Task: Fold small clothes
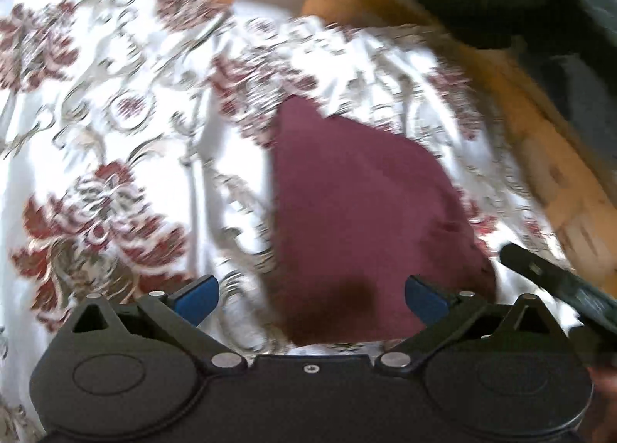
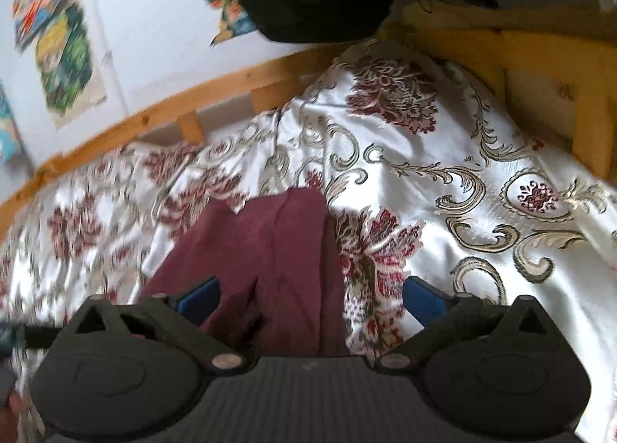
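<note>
Your left tool [image 1: 312, 298] and right tool [image 2: 310, 298] both gape wide with nothing between the blue pads. The small maroon cloth garment [image 1: 358, 219] lies folded into a compact shape on the floral white satin bedspread [image 1: 115, 115], just ahead of both tools. This piece looks about done; at most a last tidy fold remains.

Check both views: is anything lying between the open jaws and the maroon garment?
Nothing visible. The maroon garment lies bare on the floral bedspread, directly ahead of the left gripper and right gripper, both open.
</note>
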The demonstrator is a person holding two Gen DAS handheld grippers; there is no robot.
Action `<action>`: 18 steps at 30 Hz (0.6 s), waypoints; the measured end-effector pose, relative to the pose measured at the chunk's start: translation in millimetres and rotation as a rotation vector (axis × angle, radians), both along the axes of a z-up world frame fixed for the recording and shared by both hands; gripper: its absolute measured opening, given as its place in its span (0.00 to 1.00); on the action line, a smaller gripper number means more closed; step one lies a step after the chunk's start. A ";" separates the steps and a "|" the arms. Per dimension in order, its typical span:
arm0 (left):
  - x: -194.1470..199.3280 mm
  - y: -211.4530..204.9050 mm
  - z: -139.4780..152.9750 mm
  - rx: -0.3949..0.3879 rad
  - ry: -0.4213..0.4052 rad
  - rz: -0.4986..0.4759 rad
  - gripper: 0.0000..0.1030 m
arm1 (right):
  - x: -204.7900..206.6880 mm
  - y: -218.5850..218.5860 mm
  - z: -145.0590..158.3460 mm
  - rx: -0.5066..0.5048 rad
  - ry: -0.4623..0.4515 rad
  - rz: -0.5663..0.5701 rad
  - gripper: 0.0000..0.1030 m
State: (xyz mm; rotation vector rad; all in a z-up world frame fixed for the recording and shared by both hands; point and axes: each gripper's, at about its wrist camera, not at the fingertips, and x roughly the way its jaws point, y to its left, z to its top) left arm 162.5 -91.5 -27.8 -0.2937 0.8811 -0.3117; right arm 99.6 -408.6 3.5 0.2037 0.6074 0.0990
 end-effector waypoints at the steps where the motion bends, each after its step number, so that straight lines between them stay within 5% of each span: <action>1: 2.1 0.8 -1.2 0.018 0.007 0.012 0.99 | -2.5 3.3 1.5 -0.024 0.010 0.004 1.00; 13: 1.7 -7.4 -15.0 0.116 0.039 0.015 0.99 | -5.8 35.4 -17.9 -0.084 0.009 0.034 1.00; 18: 3.2 -11.9 -25.0 0.130 0.058 0.016 0.99 | -4.0 31.5 -39.6 -0.058 0.079 -0.001 1.00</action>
